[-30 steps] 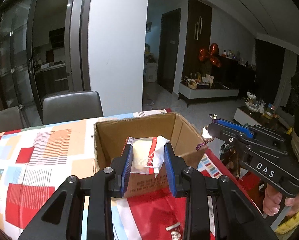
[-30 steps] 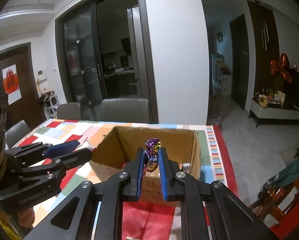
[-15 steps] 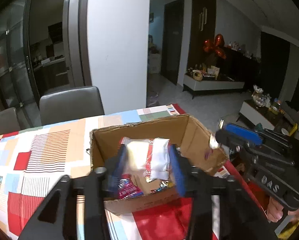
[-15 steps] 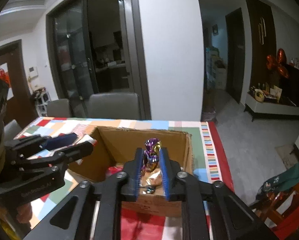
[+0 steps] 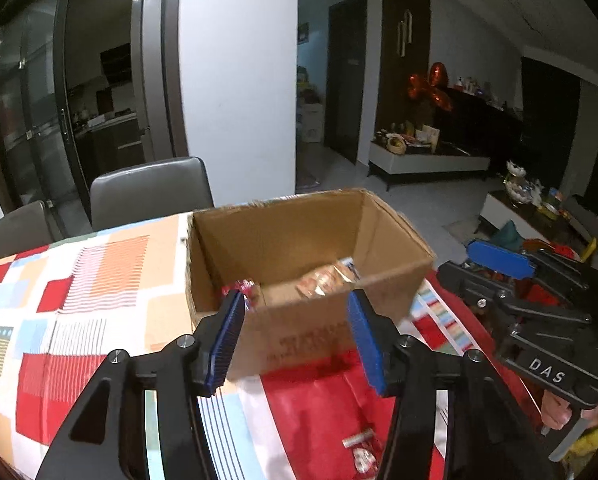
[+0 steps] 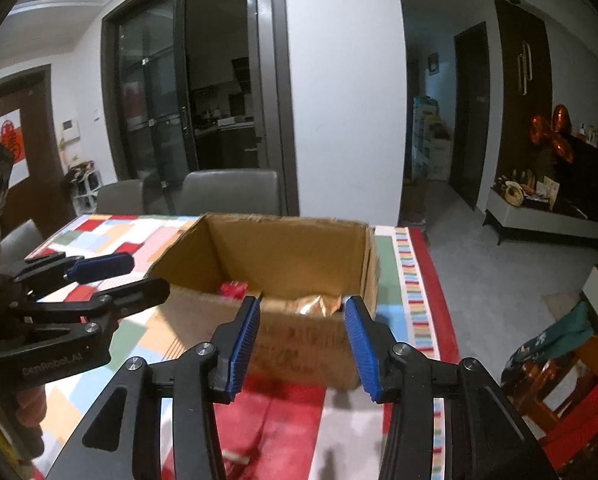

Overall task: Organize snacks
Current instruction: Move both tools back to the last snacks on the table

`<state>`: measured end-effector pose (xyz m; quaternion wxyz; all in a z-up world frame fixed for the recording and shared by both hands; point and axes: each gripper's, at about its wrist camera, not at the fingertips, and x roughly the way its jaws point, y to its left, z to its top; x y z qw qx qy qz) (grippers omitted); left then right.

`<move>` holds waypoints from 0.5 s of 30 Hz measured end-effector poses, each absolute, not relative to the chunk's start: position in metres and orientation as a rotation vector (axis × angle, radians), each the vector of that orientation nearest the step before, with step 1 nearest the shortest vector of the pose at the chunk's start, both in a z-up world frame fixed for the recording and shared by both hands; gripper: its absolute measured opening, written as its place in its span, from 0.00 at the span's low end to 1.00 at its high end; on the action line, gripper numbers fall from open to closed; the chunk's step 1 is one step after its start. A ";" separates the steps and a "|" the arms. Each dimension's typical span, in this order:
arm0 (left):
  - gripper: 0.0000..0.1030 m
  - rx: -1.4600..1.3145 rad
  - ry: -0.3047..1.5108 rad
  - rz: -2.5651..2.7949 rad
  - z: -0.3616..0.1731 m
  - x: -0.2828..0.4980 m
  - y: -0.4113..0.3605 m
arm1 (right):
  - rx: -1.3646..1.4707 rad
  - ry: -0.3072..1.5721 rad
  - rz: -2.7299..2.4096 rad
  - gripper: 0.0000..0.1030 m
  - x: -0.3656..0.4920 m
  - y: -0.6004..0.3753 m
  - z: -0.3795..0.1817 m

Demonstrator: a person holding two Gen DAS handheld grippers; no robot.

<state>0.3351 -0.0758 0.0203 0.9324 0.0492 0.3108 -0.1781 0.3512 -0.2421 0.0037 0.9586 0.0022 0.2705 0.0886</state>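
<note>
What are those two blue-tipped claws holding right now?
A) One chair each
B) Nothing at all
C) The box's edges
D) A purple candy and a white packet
B: the left gripper and right gripper have nothing between their opening jaws; snacks lie in the cardboard box.

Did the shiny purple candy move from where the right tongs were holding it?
Yes. The right tongs are opening with nothing between them. The candy was pinched above the cardboard box; it has gone, presumably down inside, though I cannot pick it out.

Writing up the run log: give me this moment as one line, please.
phase: release over cardboard box | left tongs: opening, empty | right tongs: opening, empty | snacks: in box | stray packet: on tablecloth
</note>
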 end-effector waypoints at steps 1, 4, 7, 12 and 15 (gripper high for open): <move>0.51 0.098 0.632 -0.369 0.020 0.329 -0.075 | 0.003 0.549 0.185 0.44 0.346 -0.242 0.002; 0.51 0.093 0.627 -0.390 0.021 0.312 -0.071 | 0.005 0.554 0.201 0.44 0.327 -0.238 -0.001; 0.51 0.093 0.622 -0.404 0.021 0.296 -0.069 | 0.010 0.558 0.216 0.44 0.314 -0.234 -0.003; 0.51 0.097 0.634 -0.427 0.016 0.279 -0.069 | 0.014 0.569 0.243 0.44 0.293 -0.232 -0.010; 0.51 0.105 0.645 -0.439 0.009 0.271 -0.069 | 0.016 0.591 0.257 0.44 0.283 -0.231 -0.017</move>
